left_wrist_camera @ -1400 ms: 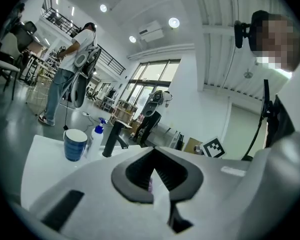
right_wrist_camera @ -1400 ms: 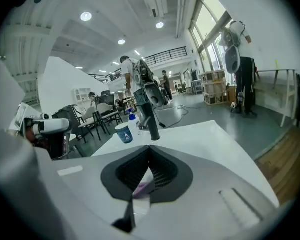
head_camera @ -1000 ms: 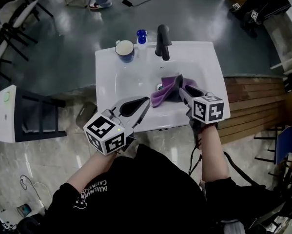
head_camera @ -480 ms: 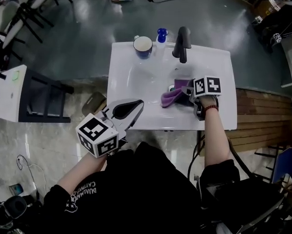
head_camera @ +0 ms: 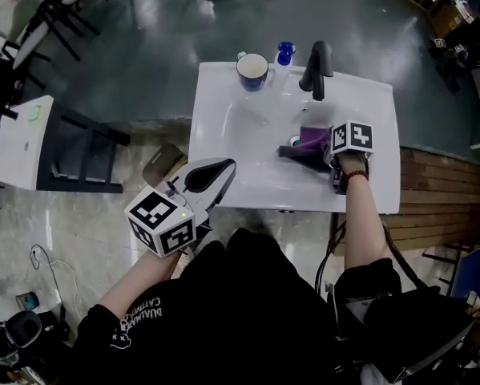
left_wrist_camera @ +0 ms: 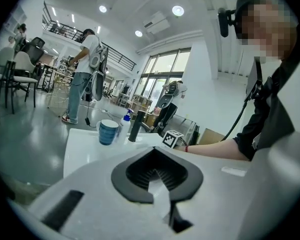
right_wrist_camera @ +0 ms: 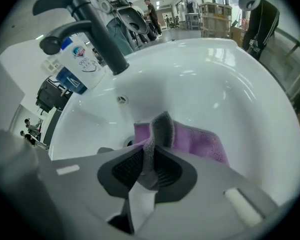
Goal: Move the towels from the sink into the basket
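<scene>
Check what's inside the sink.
A purple towel, its grey fold between the right tongs, which have just been closing on it. Drain partly shows; basin under the towel is covered.

1 towel point(head_camera: 308, 139) in the sink point(head_camera: 252, 131) before the faucet point(head_camera: 317, 64); mug point(head_camera: 252, 70) and bottle point(head_camera: 285, 53) left of the faucet.

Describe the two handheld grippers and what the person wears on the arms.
The left gripper and right gripper are light grey shells with black ribbed pads lining the jaws. Each carries a white cube with black square markers. The person wears a black top with white print on the left sleeve and a red wristband on the right wrist. A black cable hangs beside that arm.
</scene>
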`<state>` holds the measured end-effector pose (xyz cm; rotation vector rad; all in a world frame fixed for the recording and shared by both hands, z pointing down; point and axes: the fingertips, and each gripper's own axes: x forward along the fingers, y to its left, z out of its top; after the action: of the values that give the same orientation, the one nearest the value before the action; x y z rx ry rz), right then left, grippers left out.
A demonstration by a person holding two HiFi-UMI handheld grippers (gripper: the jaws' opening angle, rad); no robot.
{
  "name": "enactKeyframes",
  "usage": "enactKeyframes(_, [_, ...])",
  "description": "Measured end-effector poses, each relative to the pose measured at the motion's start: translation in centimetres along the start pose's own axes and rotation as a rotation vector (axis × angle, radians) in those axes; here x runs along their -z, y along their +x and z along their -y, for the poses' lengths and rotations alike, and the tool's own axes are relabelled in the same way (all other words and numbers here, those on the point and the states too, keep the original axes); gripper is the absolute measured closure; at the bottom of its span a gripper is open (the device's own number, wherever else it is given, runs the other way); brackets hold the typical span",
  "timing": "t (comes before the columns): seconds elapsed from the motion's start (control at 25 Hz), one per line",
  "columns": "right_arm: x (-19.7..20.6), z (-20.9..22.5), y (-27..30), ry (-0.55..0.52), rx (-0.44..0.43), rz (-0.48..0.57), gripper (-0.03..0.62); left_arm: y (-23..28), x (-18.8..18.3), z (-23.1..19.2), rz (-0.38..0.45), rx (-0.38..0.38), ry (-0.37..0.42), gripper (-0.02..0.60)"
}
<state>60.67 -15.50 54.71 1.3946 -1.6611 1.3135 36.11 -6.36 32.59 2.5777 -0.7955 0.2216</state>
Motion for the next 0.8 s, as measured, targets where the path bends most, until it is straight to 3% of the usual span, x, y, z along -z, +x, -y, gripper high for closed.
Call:
enactKeyframes(0.4, [-1.9,-5.1,-9.1,-0.002,-0.174,0.271,0.558,-0.4,-1.1,1.9,0.048,0.058,0.034,0.581])
enactKeyframes(0.56, [-2.0,-8.6,-14.2,-0.035,-0.214,0.395,0.562,-2.9,-2.5,1.5,0.15,-0.011,0.077,0.581])
enactKeyframes(0.64, [-2.0,-10.8,-16.9,-0.064,-0.251,0.462,0.563,-4.1,-3.0,1.1,0.196,-0.026,0.055,0.581])
enactKeyframes(0.8, [-1.6,-16.1,-21.8,-0.094,-0.394,0.577,0.563,-6.9,-3.9,0.9,0.267,-0.053,0.025,0.581])
